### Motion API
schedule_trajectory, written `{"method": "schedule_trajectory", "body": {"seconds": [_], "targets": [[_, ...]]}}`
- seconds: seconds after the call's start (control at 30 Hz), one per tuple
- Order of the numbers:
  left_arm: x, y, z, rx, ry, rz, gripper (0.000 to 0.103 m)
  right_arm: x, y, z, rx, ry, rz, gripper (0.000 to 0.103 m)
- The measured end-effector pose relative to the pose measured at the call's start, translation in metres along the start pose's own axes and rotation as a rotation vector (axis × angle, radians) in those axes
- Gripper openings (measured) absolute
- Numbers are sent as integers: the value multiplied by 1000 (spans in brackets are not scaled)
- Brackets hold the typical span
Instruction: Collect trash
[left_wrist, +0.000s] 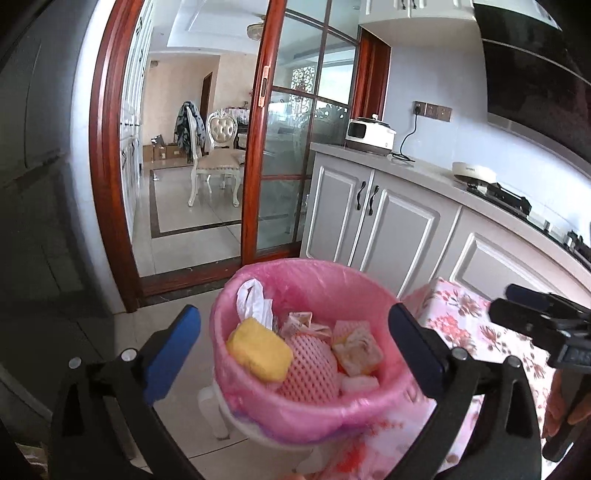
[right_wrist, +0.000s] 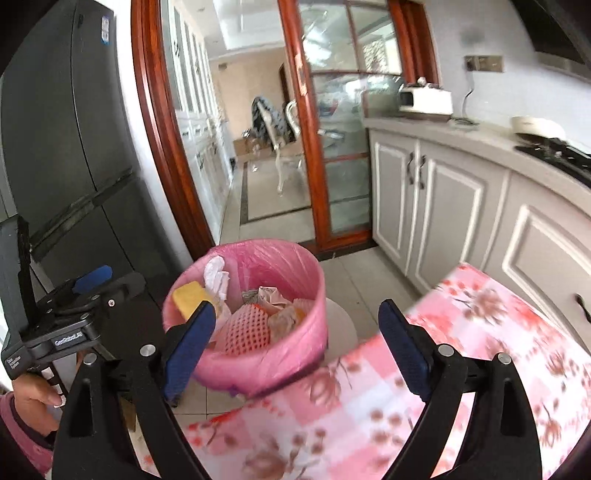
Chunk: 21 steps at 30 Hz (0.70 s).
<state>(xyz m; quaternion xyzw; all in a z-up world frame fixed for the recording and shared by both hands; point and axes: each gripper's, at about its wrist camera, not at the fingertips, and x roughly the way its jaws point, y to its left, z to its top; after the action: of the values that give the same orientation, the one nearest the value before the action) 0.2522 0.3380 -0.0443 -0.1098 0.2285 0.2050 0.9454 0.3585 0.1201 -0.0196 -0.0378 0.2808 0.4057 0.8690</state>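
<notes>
The bin (left_wrist: 310, 354) is seen on the tiled floor, just beside a table covered with a floral cloth (left_wrist: 476, 317) and near white cabinets (left_wrist: 373, 221). It is lined with a thin pink bag (right_wrist: 273, 258), whose rim is folded over the top edge. Inside, a yellow sponge (left_wrist: 258, 350), a pink foam net (left_wrist: 310, 369), crumpled wrappers (left_wrist: 358, 347) and a white plastic scrap (left_wrist: 251, 302) are piled nearly to the rim.

The load is judged to be light: foam, paper and film. The bag is judged soft, thin and somewhat slippery, and easily torn if pinched on a single layer. A hold is best taken on the folded rim, at opposite sides, where the film is doubled; gathering the rim before lifting would keep the loose pieces from spilling.

The left gripper (left_wrist: 291, 350) is held in front of the bin with its jaws spread wide, and nothing is gripped; the bin is framed between the pads without any contact being visible. The right gripper (right_wrist: 295, 343) is likewise wide open and empty, held over the edge of the cloth, with the bin ahead and to its left. A dark fridge (right_wrist: 74, 147) stands behind, next to a wooden door frame (right_wrist: 162, 147).
</notes>
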Motion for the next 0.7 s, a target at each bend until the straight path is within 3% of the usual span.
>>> {"method": "schedule_trajectory", "body": {"seconds": [0.37, 0.7], "targets": [[-105, -23, -34, 22, -30, -30, 98, -94, 35, -61, 15, 10, -73, 85], [-167, -52, -71, 124, -33, -42, 99, -156, 67, -96, -40, -33, -161, 85]]}}
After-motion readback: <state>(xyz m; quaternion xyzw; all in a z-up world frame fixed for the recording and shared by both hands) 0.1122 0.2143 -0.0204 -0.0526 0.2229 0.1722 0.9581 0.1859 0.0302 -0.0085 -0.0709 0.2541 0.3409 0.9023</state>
